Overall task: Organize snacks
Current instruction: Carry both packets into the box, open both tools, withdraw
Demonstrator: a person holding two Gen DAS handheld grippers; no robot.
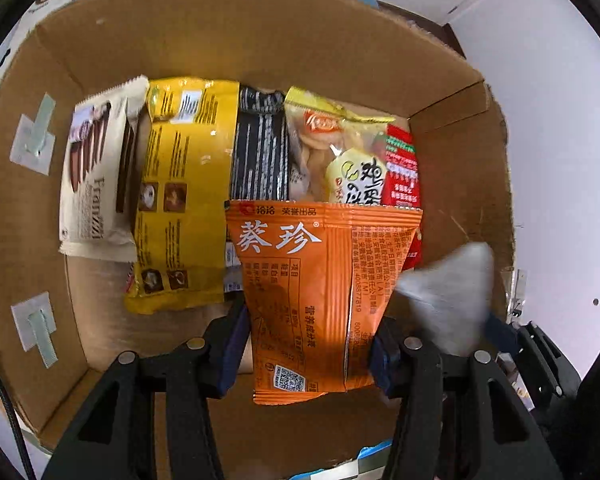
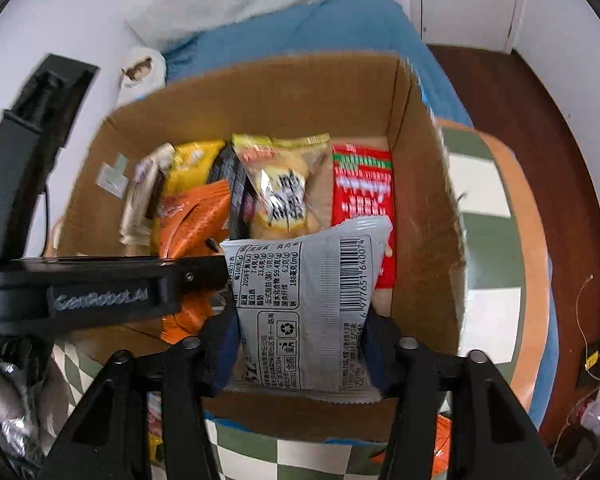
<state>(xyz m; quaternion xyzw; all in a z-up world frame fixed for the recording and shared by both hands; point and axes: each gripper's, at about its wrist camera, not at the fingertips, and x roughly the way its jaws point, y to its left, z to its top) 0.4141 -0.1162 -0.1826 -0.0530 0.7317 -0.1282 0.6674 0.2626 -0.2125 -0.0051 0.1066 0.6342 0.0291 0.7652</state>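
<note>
A cardboard box (image 1: 260,40) holds a row of snack packets standing on edge: a cream wafer pack (image 1: 96,176), a yellow bag (image 1: 184,192), a black striped pack (image 1: 260,152), a yellow-topped cracker bag (image 1: 340,148) and a red box (image 1: 402,168). My left gripper (image 1: 304,348) is shut on an orange seed packet (image 1: 320,280), held inside the box in front of the row. My right gripper (image 2: 300,352) is shut on a silver packet (image 2: 304,304), held over the box's near right side; it shows blurred in the left wrist view (image 1: 452,292).
The box (image 2: 420,208) stands on a green-and-white checkered table (image 2: 488,240) with an orange rim. The left gripper's body (image 2: 100,288) crosses the box's left side. More packets (image 2: 4,412) lie at the lower left. Blue fabric (image 2: 340,28) lies behind the box.
</note>
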